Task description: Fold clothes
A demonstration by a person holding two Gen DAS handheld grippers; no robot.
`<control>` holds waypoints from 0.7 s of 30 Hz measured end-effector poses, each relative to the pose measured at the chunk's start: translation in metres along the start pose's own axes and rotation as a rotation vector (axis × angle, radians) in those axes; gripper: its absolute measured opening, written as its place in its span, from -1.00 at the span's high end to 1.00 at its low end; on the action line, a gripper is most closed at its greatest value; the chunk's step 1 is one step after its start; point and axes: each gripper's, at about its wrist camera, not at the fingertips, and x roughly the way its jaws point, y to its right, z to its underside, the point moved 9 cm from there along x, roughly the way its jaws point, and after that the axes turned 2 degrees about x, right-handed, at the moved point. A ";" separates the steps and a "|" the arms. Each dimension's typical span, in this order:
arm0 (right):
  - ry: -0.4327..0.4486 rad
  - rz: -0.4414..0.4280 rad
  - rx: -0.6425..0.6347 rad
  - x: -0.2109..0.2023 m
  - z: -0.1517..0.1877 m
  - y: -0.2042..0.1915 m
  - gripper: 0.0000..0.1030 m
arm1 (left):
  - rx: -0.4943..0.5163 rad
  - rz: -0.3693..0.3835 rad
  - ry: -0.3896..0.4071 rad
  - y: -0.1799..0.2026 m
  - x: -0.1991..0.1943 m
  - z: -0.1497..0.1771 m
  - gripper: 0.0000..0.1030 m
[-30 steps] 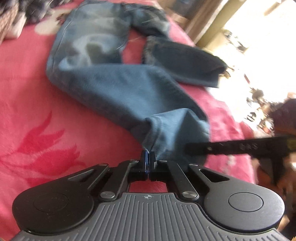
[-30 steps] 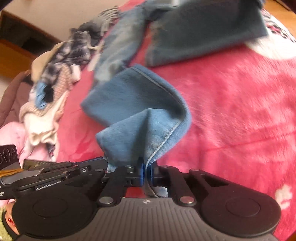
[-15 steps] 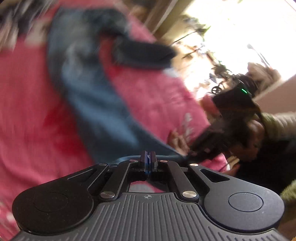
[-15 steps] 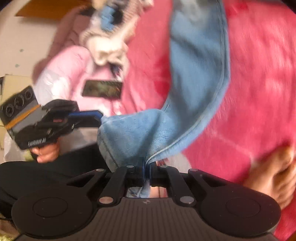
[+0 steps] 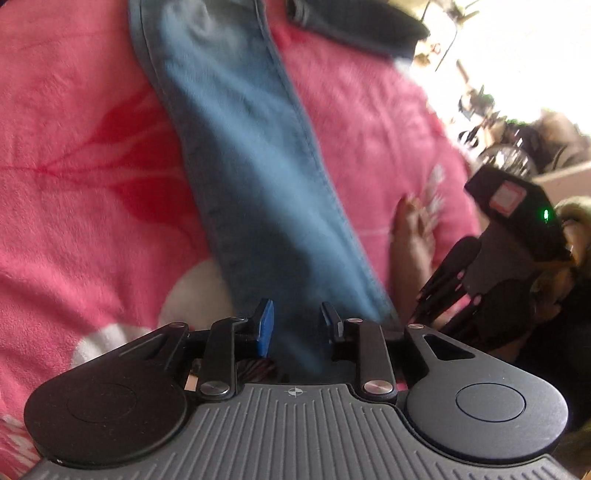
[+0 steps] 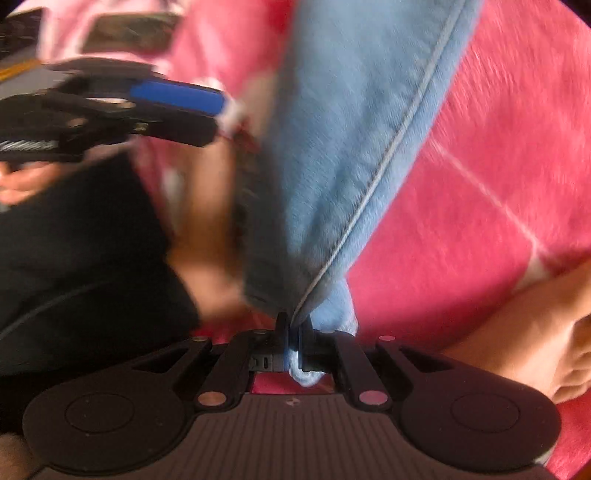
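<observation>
A pair of blue jeans (image 5: 251, 155) lies on the pink blanket (image 5: 74, 155), with one leg pulled straight toward me. My left gripper (image 5: 295, 317) has its jaws opening. The leg's end passes between the blue pads, and they stand clear of the cloth. In the right wrist view my right gripper (image 6: 293, 332) is shut on the hem of the same leg (image 6: 351, 147), a tuft of denim bunched between its pads. The left gripper (image 6: 218, 118) also shows in that view, at the upper left beside the cloth.
A person sits at the blanket's edge: a bare foot (image 5: 413, 229) rests beside the jean leg and another foot (image 6: 546, 332) lies at the right. A dark phone (image 6: 129, 31) lies on pale pink cloth. The other, darker jean leg (image 5: 354, 22) lies farther off.
Both grippers pulled the jean leg's end toward the person, stretching the crumpled leg out straight. The left jaws, shut on the cloth before, have parted. The right gripper has kept its hold.
</observation>
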 end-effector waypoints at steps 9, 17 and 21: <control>0.072 0.106 -0.003 -0.027 0.006 0.013 0.85 | 0.058 -0.048 -0.073 0.000 0.020 0.014 0.43; 0.014 0.159 -0.025 -0.036 0.015 0.016 0.00 | 0.159 -0.106 -0.097 0.008 0.024 0.027 0.34; 0.125 0.200 -0.037 -0.074 -0.007 0.015 0.00 | 0.108 -0.139 -0.036 -0.001 0.012 0.015 0.31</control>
